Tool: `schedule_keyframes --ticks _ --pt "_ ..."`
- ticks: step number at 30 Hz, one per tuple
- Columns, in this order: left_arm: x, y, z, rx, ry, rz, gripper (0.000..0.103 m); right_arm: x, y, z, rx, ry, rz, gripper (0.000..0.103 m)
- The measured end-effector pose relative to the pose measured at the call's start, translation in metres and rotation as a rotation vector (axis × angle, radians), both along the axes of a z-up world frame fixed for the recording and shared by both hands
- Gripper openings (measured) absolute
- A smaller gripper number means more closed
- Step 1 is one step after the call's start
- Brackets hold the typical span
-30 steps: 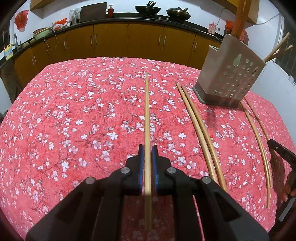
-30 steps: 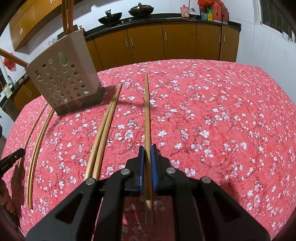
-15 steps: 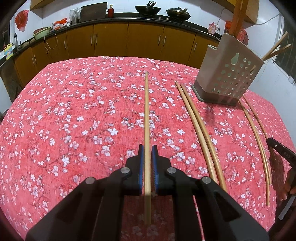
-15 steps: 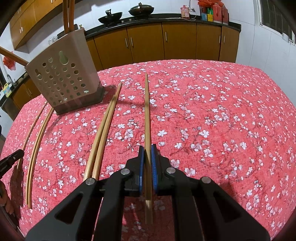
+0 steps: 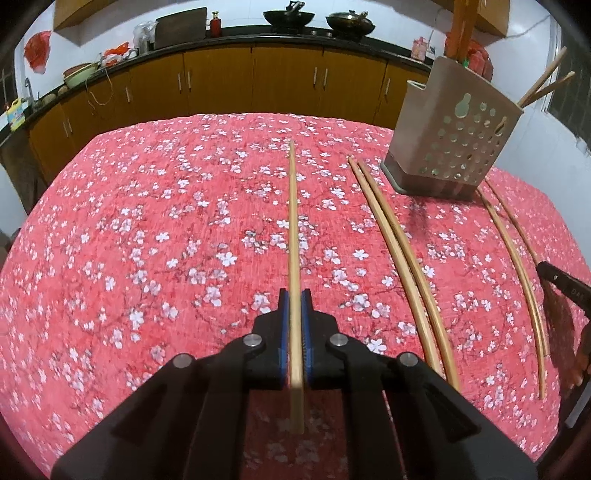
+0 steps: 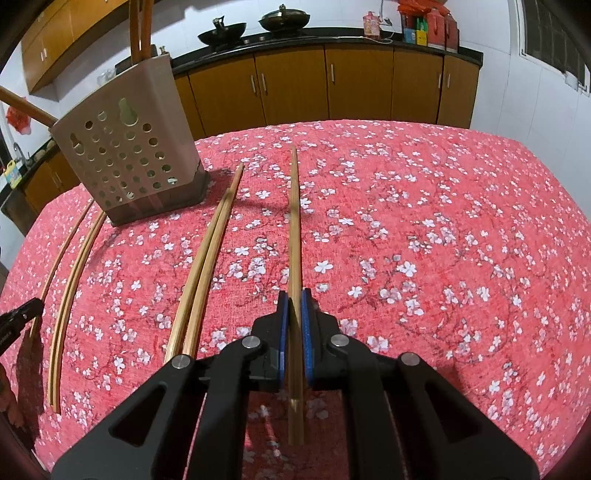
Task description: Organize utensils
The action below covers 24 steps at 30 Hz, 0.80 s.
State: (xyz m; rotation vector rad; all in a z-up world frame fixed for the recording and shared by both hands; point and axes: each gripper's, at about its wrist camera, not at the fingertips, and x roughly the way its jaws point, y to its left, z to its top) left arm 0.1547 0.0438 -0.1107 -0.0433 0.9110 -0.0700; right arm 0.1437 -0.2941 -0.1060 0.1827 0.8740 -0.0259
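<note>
Chopsticks (image 5: pixel 402 258) on red floral tablecloth (image 5: pixel 147 240), kitchen cabinets (image 5: pixel 218 83) behind

1. Chopsticks lying loose on the tablecloth (image 5: pixel 147 258): four, in two pairs (image 5: pixel 402 254) (image 5: pixel 517 258).
2. Chopsticks clamped in grippers: two (image 5: pixel 293 229) (image 6: pixel 294 229).
3. Perforated holder (image 5: pixel 454 147): one.
4. Woks, far counter: two (image 5: pixel 289 16) (image 5: pixel 350 21).

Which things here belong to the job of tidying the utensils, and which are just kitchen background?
Part of the job:
- chopstick gripped in the left tongs
- chopstick gripped in the right tongs
- pair of chopsticks lying on the cloth
- perforated holder

Just lying about:
- two woks on the counter
- yellow cupboards
- flowered tablecloth
</note>
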Motion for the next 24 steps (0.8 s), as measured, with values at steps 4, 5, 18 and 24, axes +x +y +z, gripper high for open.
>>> schedule_keyframes --ticks 4,5,18,24 --pt "0.004 0.004 0.017 -0.012 -0.033 -0.001 0.008 -0.009 -0.007 0.028 0.014 -0.08 -0.008 0.008" --pt "0.004 0.005 0.023 -0.013 -0.048 -0.004 0.008 -0.01 -0.008 0.034 0.013 -0.095 -0.009 0.008" --pt "-0.007 0.012 0.099 -0.067 -0.262 -0.008 0.008 -0.027 -0.013 0.093 0.0 -0.295 -0.028 0.008" --pt "-0.016 0.013 0.125 -0.103 -0.342 -0.011 0.008 -0.031 -0.014 0.111 -0.001 -0.362 -0.037 0.008"
